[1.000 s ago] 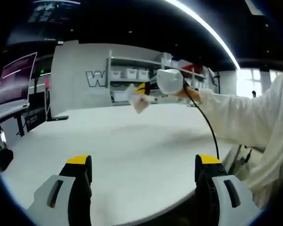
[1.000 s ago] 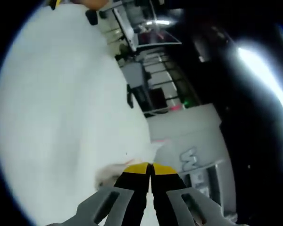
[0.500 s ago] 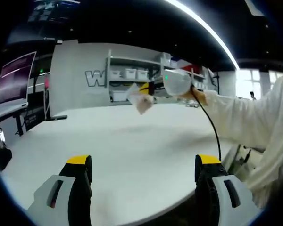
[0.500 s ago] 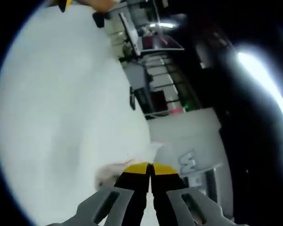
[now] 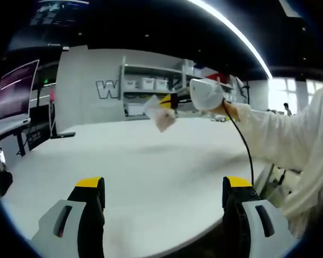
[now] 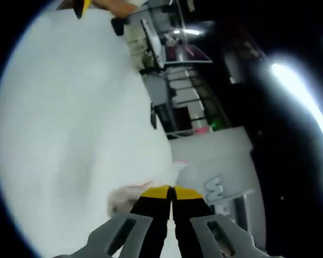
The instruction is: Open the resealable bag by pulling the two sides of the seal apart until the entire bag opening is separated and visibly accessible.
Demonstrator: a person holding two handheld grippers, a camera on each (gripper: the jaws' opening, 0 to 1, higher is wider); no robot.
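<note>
Left gripper view first: the left gripper (image 5: 161, 196) sits low over a big white table (image 5: 151, 177), jaws spread wide with nothing between them, just bare tabletop past the yellow tips. Across the table the right gripper (image 5: 171, 100) comes in from the right, held by a person in a white sleeve (image 5: 280, 137), with a black cable (image 5: 242, 150) looping down from it. Its yellow tips are pinched on the bag (image 5: 160, 113), a small clear floppy thing that hangs in the air above the far side of the table, not touching the surface. Can't tell from here whether the seal is open or not, it's too small and crumpled. Behind it there's a grey wall with a big "W" (image 5: 107, 88), shelves (image 5: 151, 86) with white bins, and a monitor (image 5: 13, 88) glowing purple off to the left.

Right gripper view: this one's rolled way over, so the table (image 6: 59, 107) runs up the left side. The right gripper (image 6: 172, 192) has its jaws closed tight, yellow tips touching, clamped on the bag (image 6: 151, 188), which pokes out as a pale translucent flap to the left of the tips and a bit above them. Up at the top edge a yellow tip of the left gripper (image 6: 82, 6) peeks in. The "W" (image 6: 218, 185) wall and shelving sit off to the right.
</note>
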